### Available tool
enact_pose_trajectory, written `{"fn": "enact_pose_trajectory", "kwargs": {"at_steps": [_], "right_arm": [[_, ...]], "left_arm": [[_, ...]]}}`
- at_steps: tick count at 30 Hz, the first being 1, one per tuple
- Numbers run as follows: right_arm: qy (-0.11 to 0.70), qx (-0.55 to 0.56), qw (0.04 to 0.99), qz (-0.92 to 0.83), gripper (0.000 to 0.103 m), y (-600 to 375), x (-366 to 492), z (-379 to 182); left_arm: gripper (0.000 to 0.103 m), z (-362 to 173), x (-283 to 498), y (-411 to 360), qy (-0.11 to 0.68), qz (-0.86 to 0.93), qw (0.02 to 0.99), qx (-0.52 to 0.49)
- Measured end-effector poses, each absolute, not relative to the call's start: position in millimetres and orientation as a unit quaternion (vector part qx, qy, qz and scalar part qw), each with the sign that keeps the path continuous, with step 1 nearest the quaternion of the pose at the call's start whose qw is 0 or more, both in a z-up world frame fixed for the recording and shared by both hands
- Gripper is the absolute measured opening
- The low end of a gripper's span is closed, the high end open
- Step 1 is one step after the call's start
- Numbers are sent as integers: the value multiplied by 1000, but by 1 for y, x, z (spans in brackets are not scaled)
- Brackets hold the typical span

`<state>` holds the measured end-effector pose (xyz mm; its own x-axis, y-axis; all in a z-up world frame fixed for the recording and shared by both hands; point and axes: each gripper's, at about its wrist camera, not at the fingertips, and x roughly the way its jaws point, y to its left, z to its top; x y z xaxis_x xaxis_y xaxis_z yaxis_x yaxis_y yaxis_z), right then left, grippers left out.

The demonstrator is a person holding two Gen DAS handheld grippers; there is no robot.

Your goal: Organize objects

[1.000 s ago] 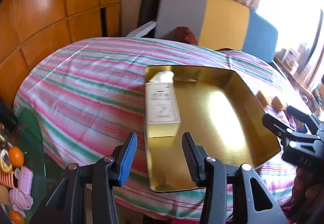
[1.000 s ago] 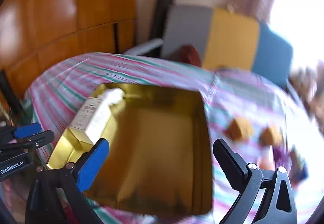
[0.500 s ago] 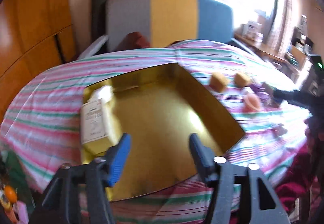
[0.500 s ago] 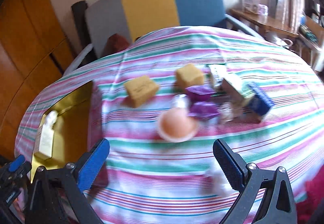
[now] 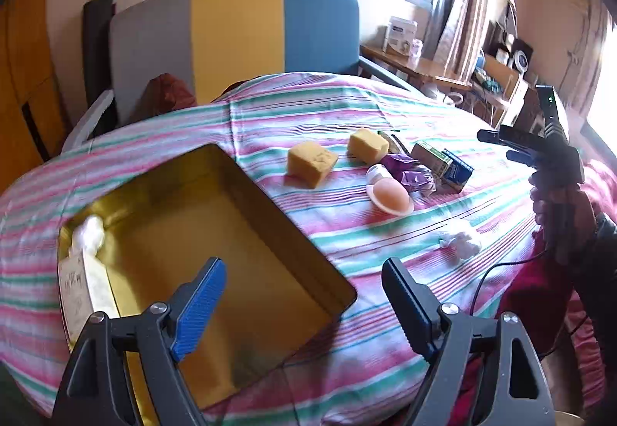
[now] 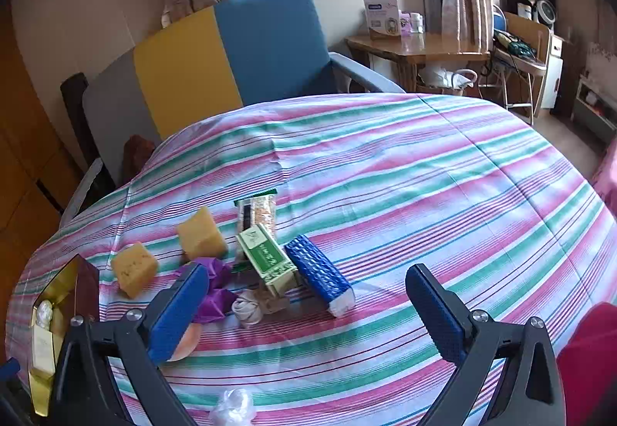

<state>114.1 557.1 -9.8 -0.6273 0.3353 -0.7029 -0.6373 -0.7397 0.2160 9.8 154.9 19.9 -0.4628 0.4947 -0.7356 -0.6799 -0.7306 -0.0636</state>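
A gold tray (image 5: pixel 293 229) lies on the striped tablecloth at the left, with a cream box (image 5: pixel 83 287) along its left wall. My left gripper (image 5: pixel 304 300) is open and empty above the tray's near right corner. Loose items lie to the right: two yellow sponges (image 5: pixel 311 163), a peach round item (image 5: pixel 389 196), purple wrappers (image 5: pixel 405 167), a green box (image 6: pixel 266 256), a blue box (image 6: pixel 320 273), a snack packet (image 6: pixel 257 212). My right gripper (image 6: pixel 308 306) is open and empty, just short of the blue box. It also shows in the left wrist view (image 5: pixel 497 144).
A white crumpled wad (image 5: pixel 461 243) lies near the table's front edge. A grey, yellow and blue chair (image 5: pixel 231 36) stands behind the table. A wooden side table (image 6: pixel 416 48) with boxes stands at the back right. A black cable (image 5: pixel 497 279) hangs at the right.
Both grippers have swung right, from over the gold tray toward the loose items. The right gripper now faces the boxes. Both stay open and empty.
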Motion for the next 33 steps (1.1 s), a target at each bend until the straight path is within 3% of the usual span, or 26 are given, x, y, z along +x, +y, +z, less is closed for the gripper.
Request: {"fn": "enact_pose_trajectory", "kwargs": {"at_steps": [3, 10, 20, 27, 30, 33], "right_arm": [[296, -331, 265, 856, 103, 575, 121, -25], [357, -293, 244, 853, 103, 584, 135, -25], [375, -287, 222, 853, 103, 584, 136, -27], [375, -296, 212, 853, 103, 582, 133, -30], [375, -298, 208, 853, 103, 581, 132, -30], [376, -301, 204, 852, 103, 581, 131, -31]], "left_arm": [[84, 23, 5, 179, 134, 840, 358, -386], [82, 13, -12, 245, 181, 825, 346, -408], [72, -31, -38, 318, 184, 775, 351, -493], [73, -63, -40, 362, 213, 746, 365, -514], [80, -73, -44, 373, 220, 744, 359, -519], [81, -79, -48, 381, 217, 744, 359, -521]]}}
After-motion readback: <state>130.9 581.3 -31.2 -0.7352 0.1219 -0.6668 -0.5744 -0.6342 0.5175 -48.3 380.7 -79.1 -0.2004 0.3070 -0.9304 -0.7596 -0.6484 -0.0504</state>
